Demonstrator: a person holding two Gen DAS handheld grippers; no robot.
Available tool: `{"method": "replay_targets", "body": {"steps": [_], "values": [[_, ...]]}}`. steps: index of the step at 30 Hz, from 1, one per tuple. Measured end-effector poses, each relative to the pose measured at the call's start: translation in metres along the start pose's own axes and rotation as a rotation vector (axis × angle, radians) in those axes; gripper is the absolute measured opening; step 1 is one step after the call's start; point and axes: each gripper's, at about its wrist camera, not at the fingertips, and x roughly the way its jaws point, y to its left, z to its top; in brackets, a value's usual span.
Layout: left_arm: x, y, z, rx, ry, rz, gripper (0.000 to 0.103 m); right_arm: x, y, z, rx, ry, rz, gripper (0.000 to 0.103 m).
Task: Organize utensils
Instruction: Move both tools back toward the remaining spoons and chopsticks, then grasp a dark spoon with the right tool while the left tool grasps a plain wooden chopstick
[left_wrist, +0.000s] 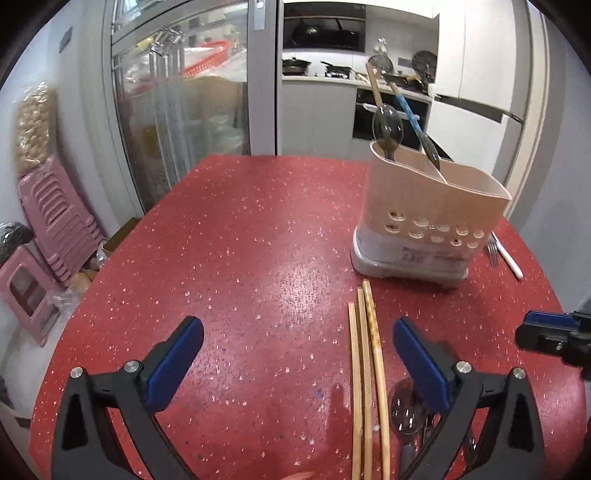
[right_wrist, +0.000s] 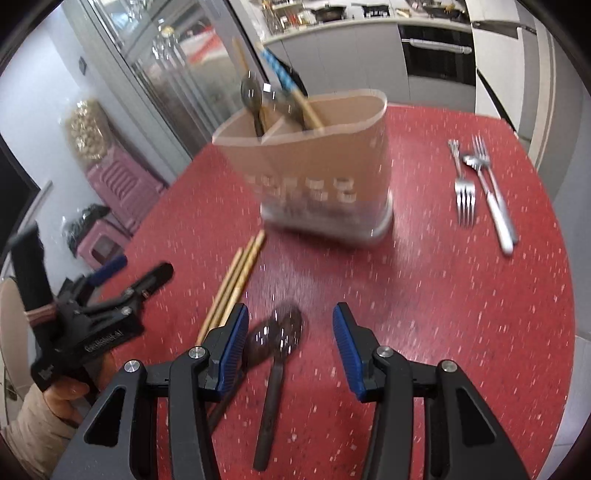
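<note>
Clearly, the left gripper is held spread wide above the red table, with nothing pinched; three wooden chopsticks are laid side by side on the table just inside its right finger, untouched. The right gripper is held partly spread, and two dark spoons are seen lying between its pads without being pressed. A beige utensil holder, already loaded with spoons and chopsticks, is stood toward the table's far edge. Forks are left near the far right edge.
</note>
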Motion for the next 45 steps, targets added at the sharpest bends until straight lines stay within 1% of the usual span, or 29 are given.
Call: {"method": "replay_targets", "body": {"steps": [3, 6, 10, 12, 15, 18, 23, 30, 35, 39, 42, 43, 44, 45], "values": [[0.002, 0.001, -0.008, 0.011, 0.026, -0.002, 0.103, 0.009, 0.003, -0.009, -0.002, 0.053, -0.009, 0.051], [0.009, 0.003, -0.018, 0.025, 0.074, 0.007, 0.103, 0.018, 0.008, -0.017, -0.003, 0.098, -0.027, 0.051], [0.017, 0.007, -0.020, 0.050, 0.134, -0.004, 0.103, 0.031, 0.017, -0.027, -0.007, 0.152, -0.060, 0.051], [0.024, 0.005, -0.025, 0.073, 0.172, -0.024, 0.103, 0.037, 0.019, -0.030, -0.007, 0.173, -0.069, 0.051], [0.032, 0.003, -0.026, 0.085, 0.209, -0.052, 0.103, 0.047, 0.023, -0.032, -0.018, 0.207, -0.095, 0.051], [0.037, 0.001, -0.027, 0.086, 0.241, -0.063, 0.103, 0.056, 0.026, -0.032, -0.030, 0.238, -0.119, 0.051], [0.045, 0.003, -0.027, 0.086, 0.262, -0.076, 0.103, 0.065, 0.028, -0.032, -0.036, 0.258, -0.143, 0.051], [0.063, 0.002, -0.023, 0.097, 0.288, -0.060, 0.103, 0.075, 0.040, -0.026, -0.083, 0.263, -0.199, 0.049], [0.076, 0.000, -0.014, 0.095, 0.288, -0.061, 0.103, 0.081, 0.050, -0.025, -0.120, 0.258, -0.246, 0.041], [0.084, -0.005, -0.008, 0.104, 0.293, -0.062, 0.103, 0.088, 0.059, -0.023, -0.161, 0.264, -0.277, 0.040], [0.090, -0.013, -0.002, 0.115, 0.298, -0.063, 0.103, 0.090, 0.063, -0.022, -0.172, 0.269, -0.272, 0.037], [0.093, -0.015, 0.000, 0.116, 0.301, -0.064, 0.103, 0.090, 0.064, -0.023, -0.175, 0.269, -0.266, 0.034], [0.095, -0.016, 0.002, 0.119, 0.303, -0.066, 0.103, 0.090, 0.066, -0.023, -0.182, 0.269, -0.270, 0.022], [0.098, -0.017, 0.005, 0.125, 0.307, -0.069, 0.103, 0.090, 0.067, -0.023, -0.186, 0.270, -0.267, 0.016]]}}
